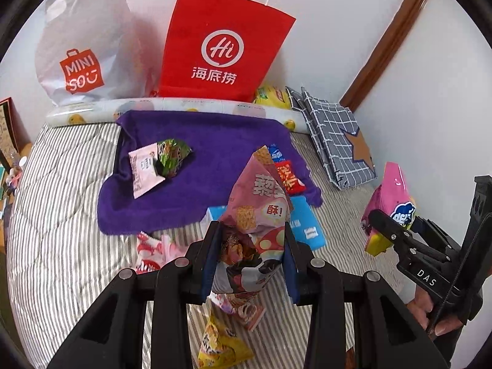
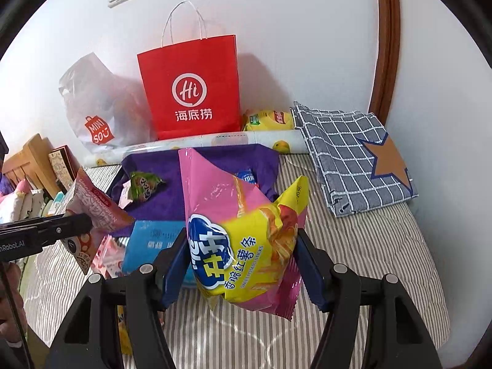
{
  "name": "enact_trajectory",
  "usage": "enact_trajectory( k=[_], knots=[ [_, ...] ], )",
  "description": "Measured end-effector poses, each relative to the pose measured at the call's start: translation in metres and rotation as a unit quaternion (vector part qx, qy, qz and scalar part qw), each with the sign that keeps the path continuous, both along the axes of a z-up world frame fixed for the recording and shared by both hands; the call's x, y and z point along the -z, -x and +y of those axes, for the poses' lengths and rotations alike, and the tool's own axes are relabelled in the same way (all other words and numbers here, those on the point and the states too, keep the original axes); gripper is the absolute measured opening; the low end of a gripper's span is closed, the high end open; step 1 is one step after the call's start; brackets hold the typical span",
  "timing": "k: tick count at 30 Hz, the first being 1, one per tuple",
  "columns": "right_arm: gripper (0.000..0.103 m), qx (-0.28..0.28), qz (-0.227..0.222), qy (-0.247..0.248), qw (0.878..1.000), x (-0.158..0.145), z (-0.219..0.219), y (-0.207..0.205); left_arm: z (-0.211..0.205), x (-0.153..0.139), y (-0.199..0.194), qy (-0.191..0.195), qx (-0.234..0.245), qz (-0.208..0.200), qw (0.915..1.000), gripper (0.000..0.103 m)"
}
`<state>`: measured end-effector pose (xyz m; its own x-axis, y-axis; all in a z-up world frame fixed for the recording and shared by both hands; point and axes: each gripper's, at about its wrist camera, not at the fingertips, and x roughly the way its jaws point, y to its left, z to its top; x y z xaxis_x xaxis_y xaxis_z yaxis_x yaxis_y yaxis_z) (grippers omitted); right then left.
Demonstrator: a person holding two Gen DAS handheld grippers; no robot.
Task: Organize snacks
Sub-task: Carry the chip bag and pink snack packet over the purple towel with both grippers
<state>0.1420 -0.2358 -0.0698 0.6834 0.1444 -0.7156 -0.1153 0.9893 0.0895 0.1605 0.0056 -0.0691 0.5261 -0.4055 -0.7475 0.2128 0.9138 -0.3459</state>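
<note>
My left gripper (image 1: 250, 246) is shut on a pink quinoa-crisp snack bag (image 1: 261, 196), held upright above the striped bed; the same bag (image 2: 92, 209) shows at the left of the right wrist view. My right gripper (image 2: 243, 264) is shut on a pink and yellow sweet-potato-sticks bag (image 2: 246, 240), also seen lifted at the right of the left wrist view (image 1: 389, 203). A purple towel (image 1: 215, 141) on the bed carries a pale pink packet (image 1: 144, 169), a green packet (image 1: 172, 155) and a red packet (image 1: 287, 178). A blue packet (image 1: 307, 224) lies at the towel's near edge.
A red paper bag (image 1: 224, 43) and a white plastic bag (image 1: 83, 46) stand against the wall behind a rolled mat (image 1: 184, 106). A yellow chip bag (image 2: 270, 120) and a folded checked cloth (image 2: 353, 153) lie at the right. Loose pink (image 1: 150, 252) and yellow packets (image 1: 221, 344) lie below my left gripper.
</note>
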Motion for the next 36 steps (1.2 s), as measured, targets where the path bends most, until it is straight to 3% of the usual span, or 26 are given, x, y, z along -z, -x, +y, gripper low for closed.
enact_trajectory(
  k=[26, 36],
  knots=[
    [0.063, -0.005, 0.004, 0.007, 1.000, 0.011, 0.018, -0.075, 0.018, 0.007, -0.074, 0.000, -0.014, 0.006, 0.9999, 0.037],
    [0.063, -0.001, 0.003, 0.012, 1.000, 0.019, 0.014, -0.102, 0.047, 0.012, -0.104, -0.007, -0.044, 0.006, 0.9990, 0.037]
  ],
)
